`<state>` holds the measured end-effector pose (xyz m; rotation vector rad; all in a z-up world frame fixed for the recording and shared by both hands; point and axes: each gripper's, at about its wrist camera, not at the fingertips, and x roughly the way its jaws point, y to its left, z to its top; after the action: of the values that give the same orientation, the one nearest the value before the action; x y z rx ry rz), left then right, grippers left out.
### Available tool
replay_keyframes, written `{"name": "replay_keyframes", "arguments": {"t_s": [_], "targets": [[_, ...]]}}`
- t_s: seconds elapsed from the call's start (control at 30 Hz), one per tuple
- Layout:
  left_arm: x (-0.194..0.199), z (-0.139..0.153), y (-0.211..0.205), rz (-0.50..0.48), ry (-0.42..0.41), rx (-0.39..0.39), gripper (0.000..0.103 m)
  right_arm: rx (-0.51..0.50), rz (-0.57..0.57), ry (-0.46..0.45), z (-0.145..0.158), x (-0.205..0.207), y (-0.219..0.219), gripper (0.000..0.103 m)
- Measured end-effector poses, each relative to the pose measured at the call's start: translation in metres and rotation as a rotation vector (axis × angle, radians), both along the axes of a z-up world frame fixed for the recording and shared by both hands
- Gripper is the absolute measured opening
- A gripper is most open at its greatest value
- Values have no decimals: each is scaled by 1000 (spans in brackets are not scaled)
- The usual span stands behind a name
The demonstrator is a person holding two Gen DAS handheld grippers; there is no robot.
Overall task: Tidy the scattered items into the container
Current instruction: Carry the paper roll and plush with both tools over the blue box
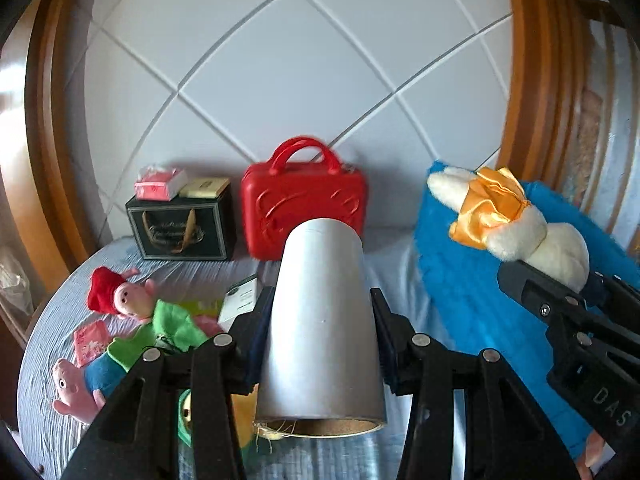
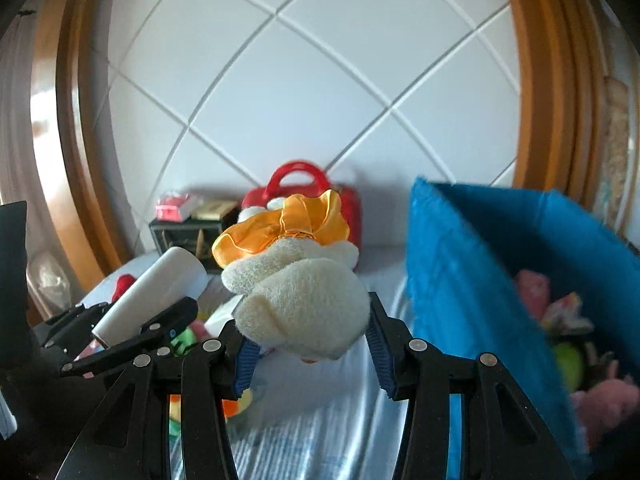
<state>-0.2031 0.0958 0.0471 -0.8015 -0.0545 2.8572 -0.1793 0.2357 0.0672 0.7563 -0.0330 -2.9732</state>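
Both loads lifted clear of the pale blue ribbed tablecloth (image 1: 52, 320), apparently for carrying to the blue fuzzy fabric bin (image 2: 460, 280) at right, its mouth open and already holding soft toys. Left gripper (image 1: 320, 332) clamped around a smooth grey cardboard tube (image 1: 320, 320), pinched across its middle, open end nearest the lens, far end pointing toward a red plastic handled case (image 1: 304, 208) at the tiled wall. Right gripper (image 2: 304, 336) closed on a cream plush toy with an orange satin bow (image 2: 300, 292), gripped by its lower body, bow on the far side. Bin just right of the plush, near but apart. Still scattered far left: a pig doll in red hat and green top (image 1: 132, 304).
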Motion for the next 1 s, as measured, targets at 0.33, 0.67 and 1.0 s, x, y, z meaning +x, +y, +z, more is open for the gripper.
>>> {"name": "replay_keyframes", "arguments": {"t_s": [0.33,0.67,1.0], "targets": [[46,49,96,-104,59,-4,45,14,-95,133,60,61,87,47],[63,76,250,-135,-53,-24,45,138,-122,127,75,76,251,48],[5,38,382,-132,-335,-118,45,209,-78,-136,28,18,357,47]]}}
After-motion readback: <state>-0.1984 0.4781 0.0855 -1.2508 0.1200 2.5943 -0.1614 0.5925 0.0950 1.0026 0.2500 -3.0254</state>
